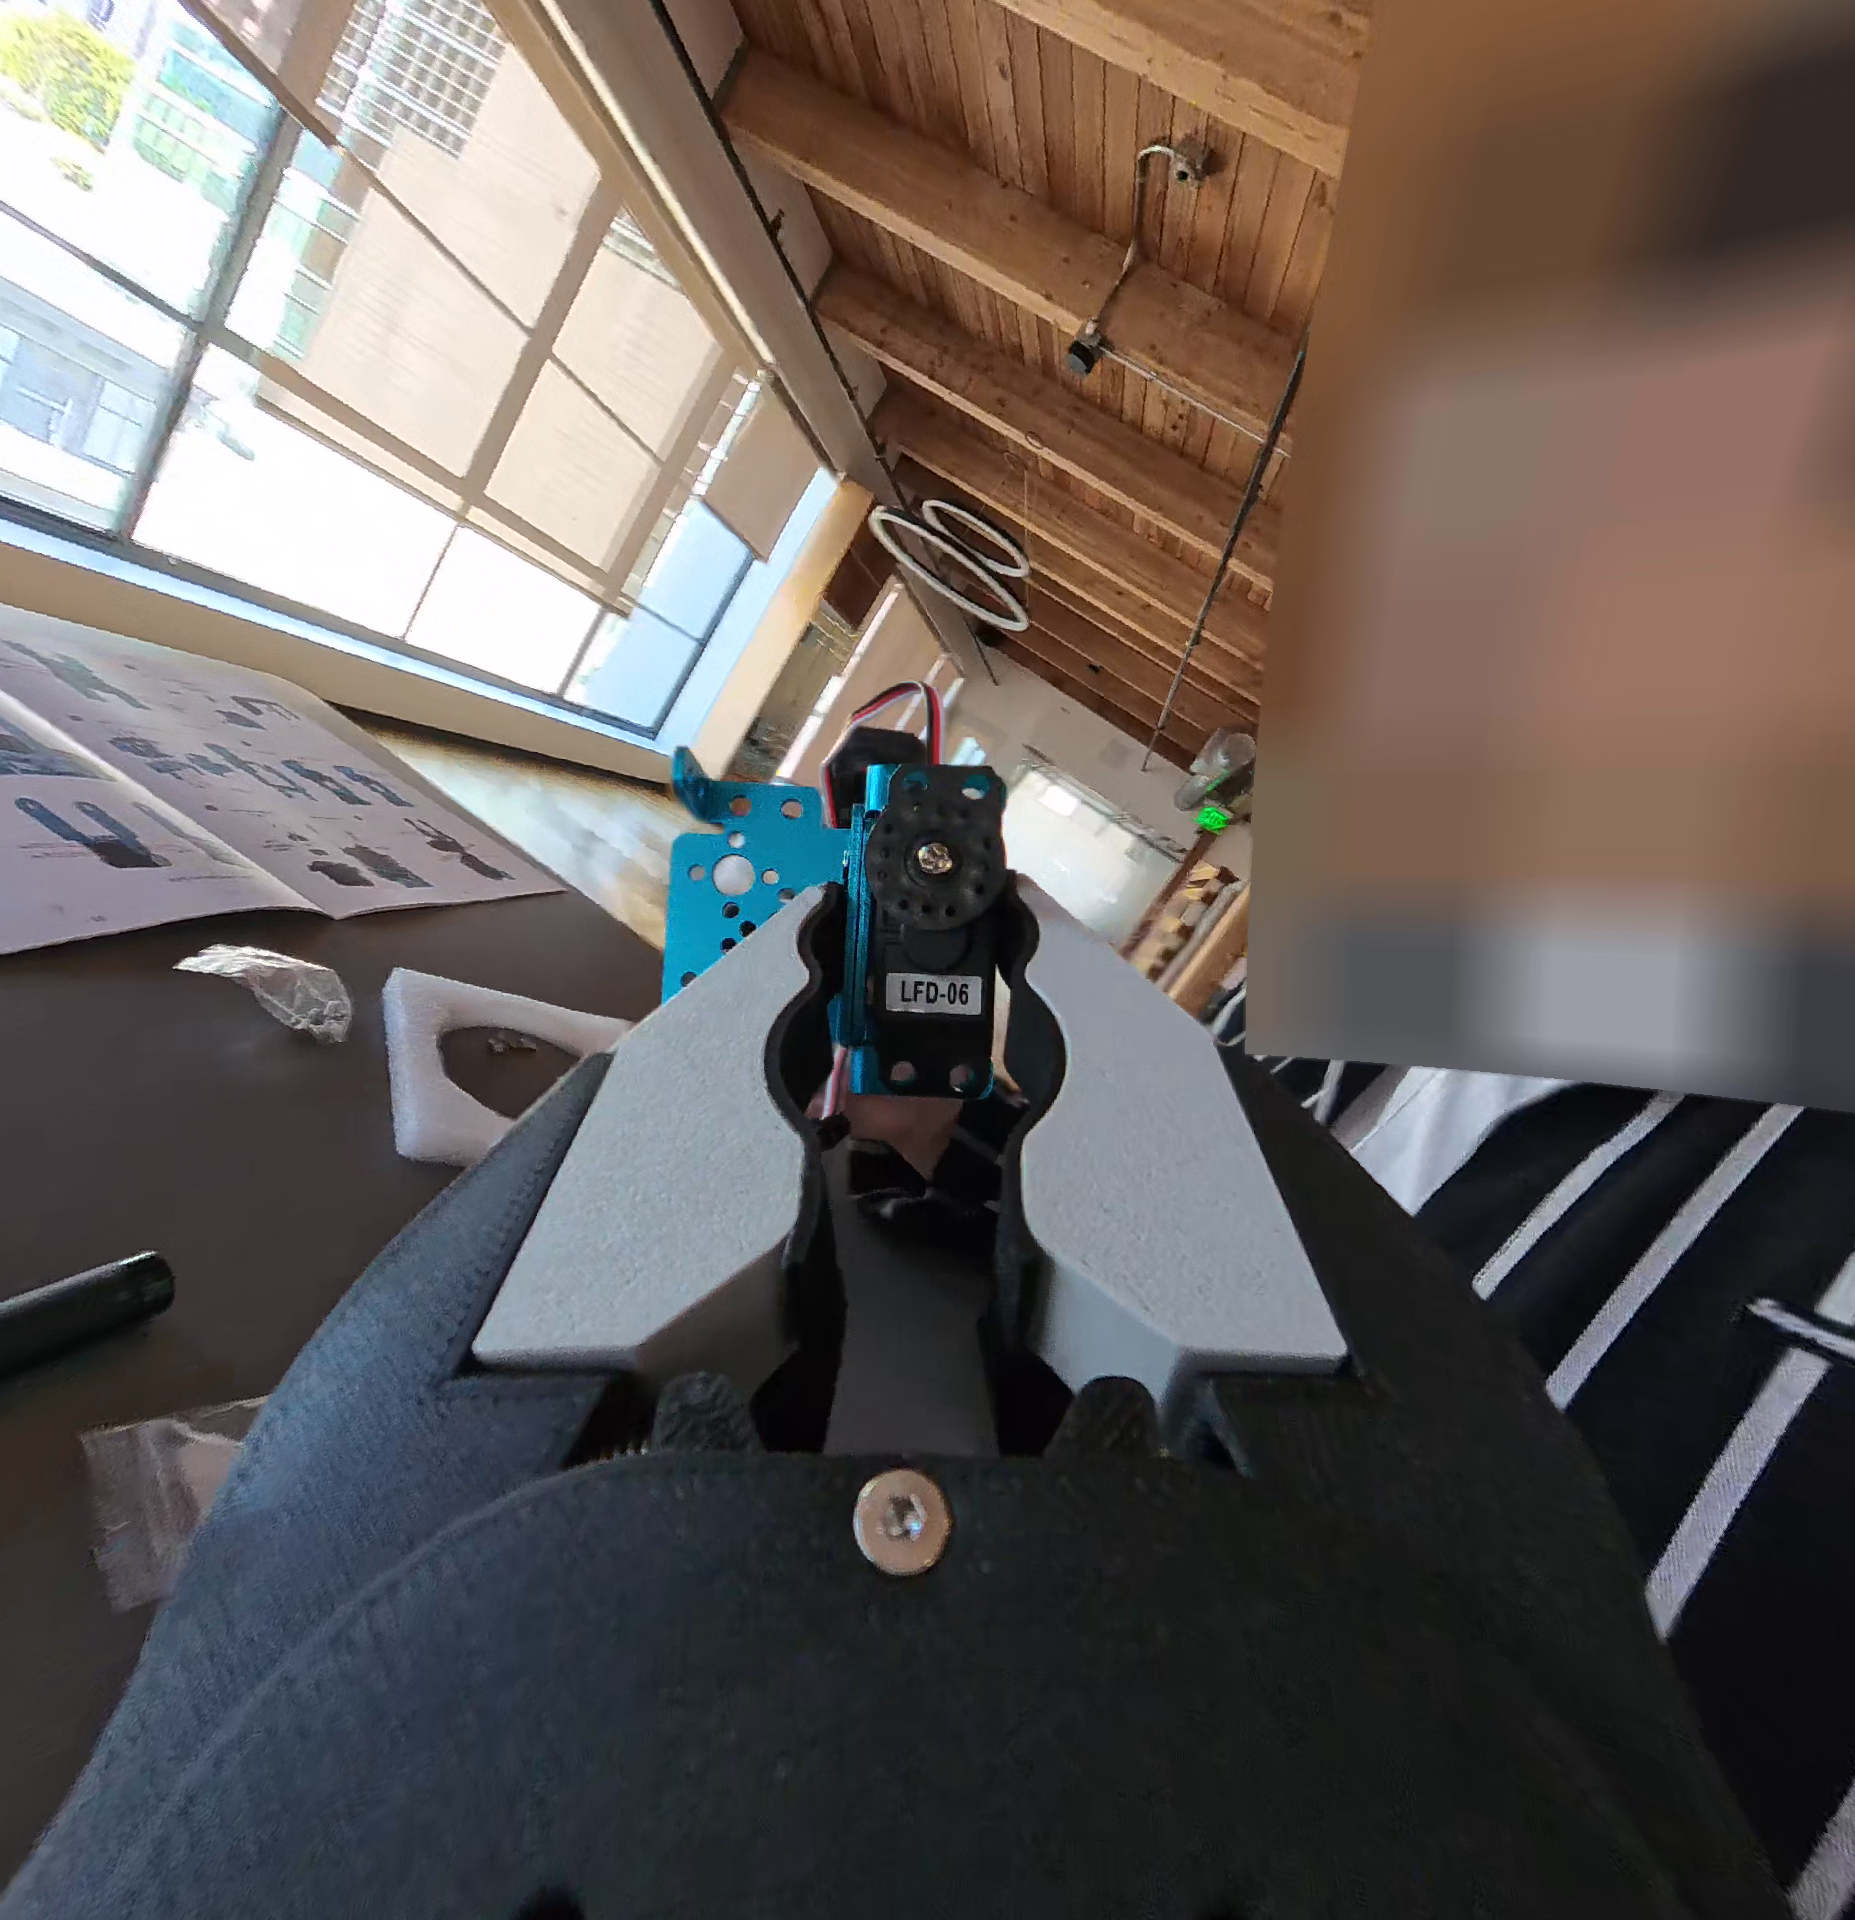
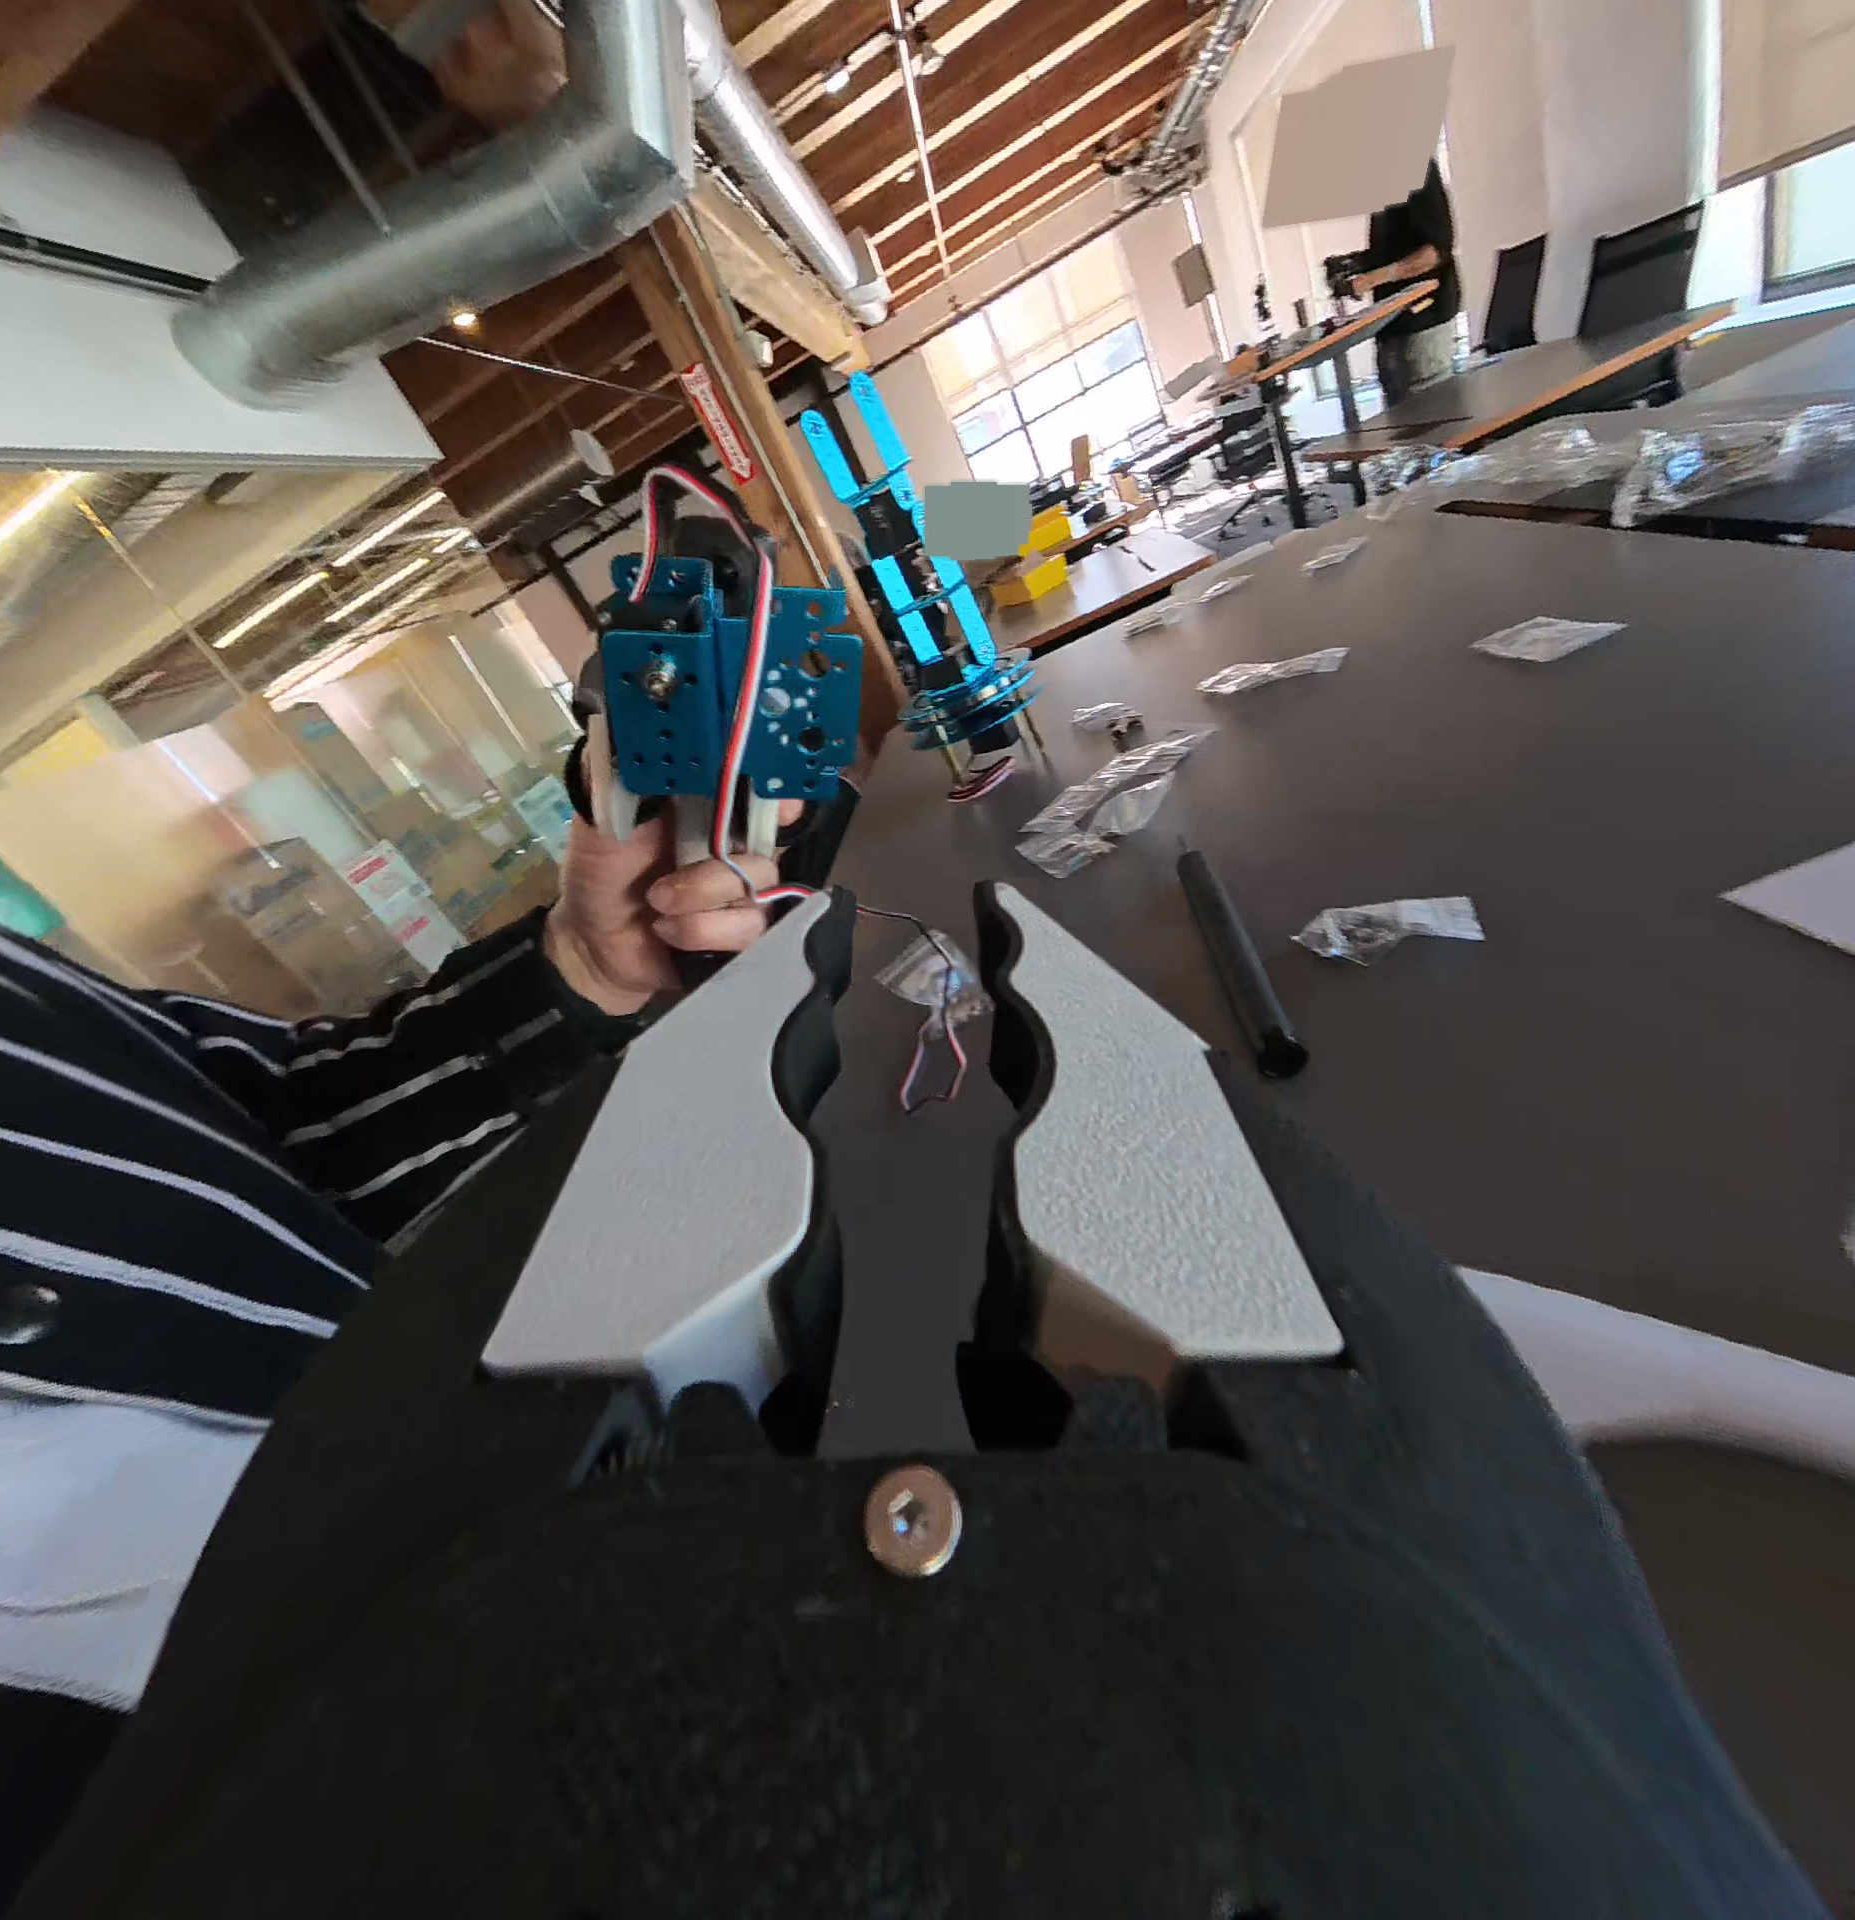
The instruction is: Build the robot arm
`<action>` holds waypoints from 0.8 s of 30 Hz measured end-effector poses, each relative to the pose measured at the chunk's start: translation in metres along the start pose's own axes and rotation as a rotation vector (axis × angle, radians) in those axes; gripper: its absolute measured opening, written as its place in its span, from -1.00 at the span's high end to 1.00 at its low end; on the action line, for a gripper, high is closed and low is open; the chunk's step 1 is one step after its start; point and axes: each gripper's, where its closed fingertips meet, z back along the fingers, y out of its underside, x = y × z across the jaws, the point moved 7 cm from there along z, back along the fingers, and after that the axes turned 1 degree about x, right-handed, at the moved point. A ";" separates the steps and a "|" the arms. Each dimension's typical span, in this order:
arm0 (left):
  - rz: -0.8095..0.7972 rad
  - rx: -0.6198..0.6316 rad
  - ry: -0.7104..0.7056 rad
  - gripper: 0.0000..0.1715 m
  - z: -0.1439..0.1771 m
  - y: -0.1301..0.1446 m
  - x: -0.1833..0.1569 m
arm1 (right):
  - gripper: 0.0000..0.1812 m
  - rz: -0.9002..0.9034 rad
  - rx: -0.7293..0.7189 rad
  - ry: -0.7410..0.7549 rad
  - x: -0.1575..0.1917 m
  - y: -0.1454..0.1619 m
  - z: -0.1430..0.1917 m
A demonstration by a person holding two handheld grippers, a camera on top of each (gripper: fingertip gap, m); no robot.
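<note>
Left gripper point(image 1: 918, 925): grey fingers point(image 1: 694, 1122) with black pads closed on a black servo point(image 1: 933, 966) fitted in a blue bracket point(image 1: 741, 883), held raised above a dark table point(image 1: 227, 1122); red, white and black wires point(image 1: 907, 701) loop behind the servo. On the table, left of the gripper: open manual point(image 1: 206, 790), crumpled plastic scrap point(image 1: 274, 982), white foam piece point(image 1: 435, 1070), black rod point(image 1: 66, 1314). Right side: striped dark sleeve point(image 1: 1681, 1403); behind: windows point(image 1: 310, 364) and wooden ceiling point(image 1: 1058, 208).
</note>
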 end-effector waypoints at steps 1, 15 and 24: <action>-0.021 0.004 -0.030 0.68 0.000 0.000 0.001 | 0.76 0.014 -0.003 0.016 -0.002 -0.001 0.002; -0.488 0.302 -0.379 0.68 -0.049 -0.016 0.019 | 0.79 0.261 -0.030 0.293 -0.031 -0.006 0.020; -0.553 0.254 -0.375 0.68 -0.084 -0.028 0.047 | 0.79 0.284 -0.133 0.423 -0.047 -0.012 0.034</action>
